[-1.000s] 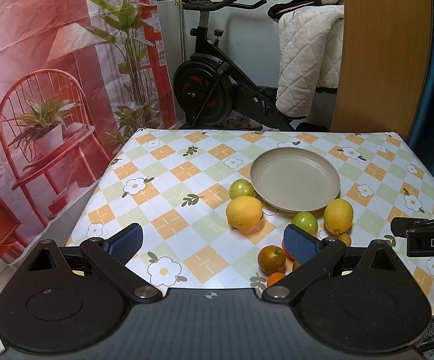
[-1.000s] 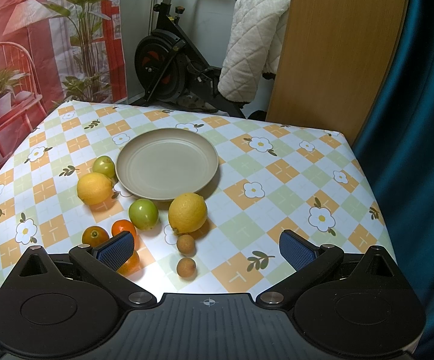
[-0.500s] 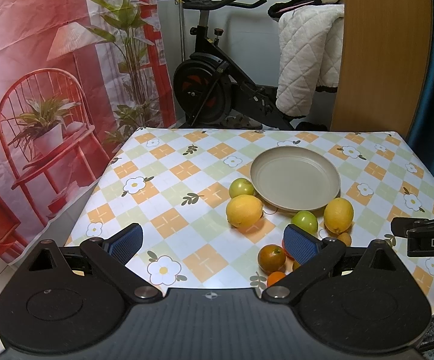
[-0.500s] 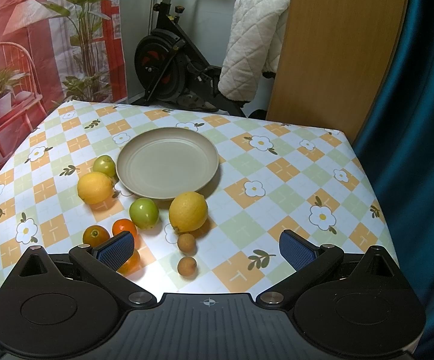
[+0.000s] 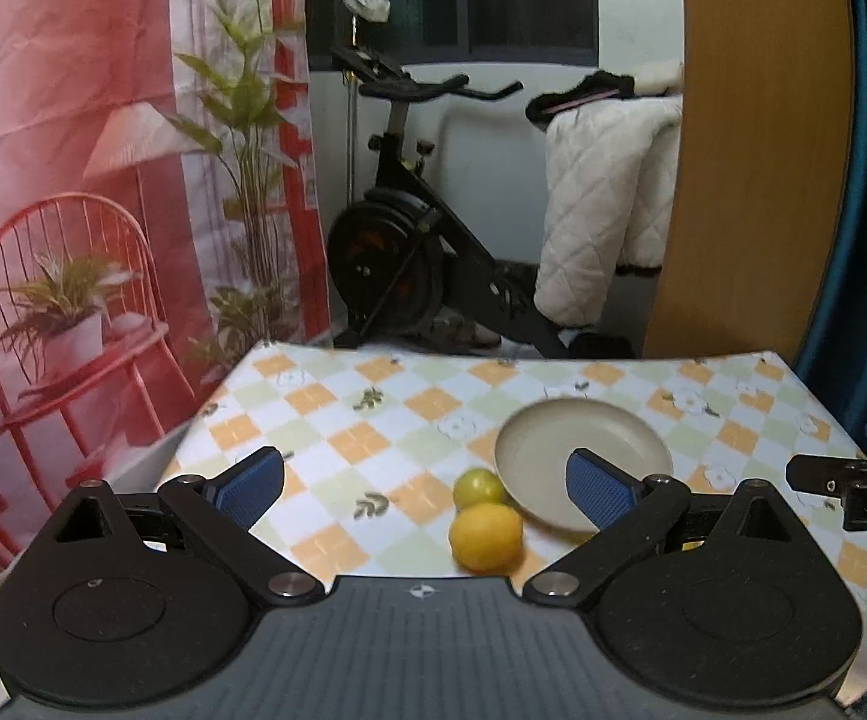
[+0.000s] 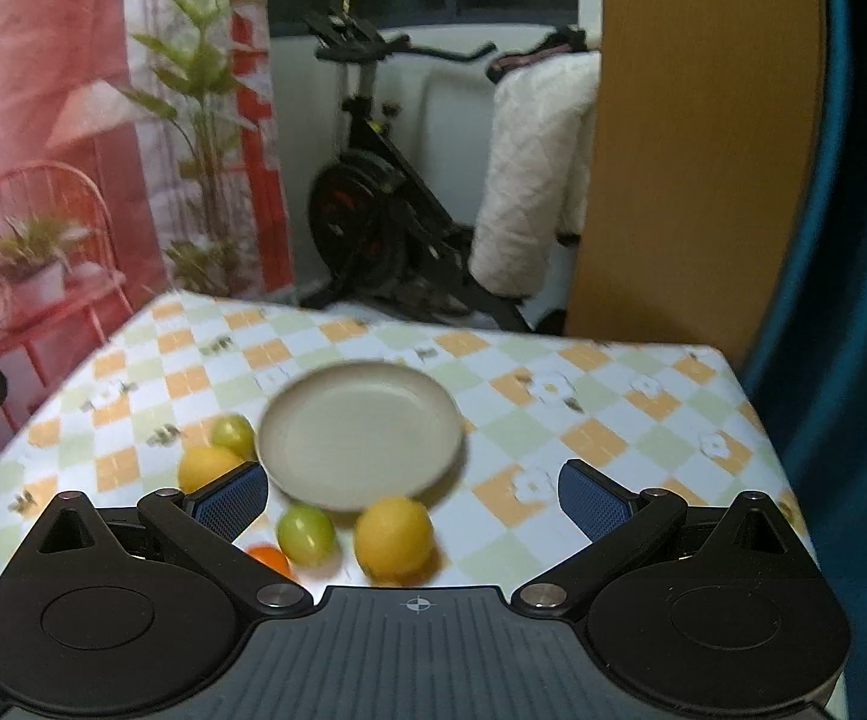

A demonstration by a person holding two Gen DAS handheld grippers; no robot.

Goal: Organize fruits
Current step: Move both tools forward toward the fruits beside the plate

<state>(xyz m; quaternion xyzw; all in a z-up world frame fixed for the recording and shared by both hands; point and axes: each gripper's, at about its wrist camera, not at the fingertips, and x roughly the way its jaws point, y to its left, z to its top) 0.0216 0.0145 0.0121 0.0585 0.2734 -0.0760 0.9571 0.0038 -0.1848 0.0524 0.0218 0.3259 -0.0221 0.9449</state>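
A beige plate [image 6: 361, 432] sits empty on the checked tablecloth; it also shows in the left wrist view [image 5: 553, 444]. A lemon [image 6: 394, 539], a green fruit [image 6: 306, 531] and an orange fruit [image 6: 270, 558] lie in front of it. Another lemon [image 5: 485, 536] and green fruit [image 5: 478, 486] lie at its left. My left gripper [image 5: 424, 483] is open and empty above the table's near side. My right gripper [image 6: 412, 498] is open and empty, over the lemon area. Nearer fruits are hidden under the gripper bodies.
The table [image 5: 337, 420] ends at the far edge, with an exercise bike [image 5: 409, 240] and a white quilt [image 5: 601, 210] behind it. A wooden panel [image 6: 691, 150] and a blue curtain [image 6: 853, 240] stand at the right. The right gripper's tip [image 5: 853, 483] shows at right.
Both grippers have tilted up and moved forward. The table now sits lower in both views and the nearest small fruits have slipped out of sight. Both frames are motion-blurred.
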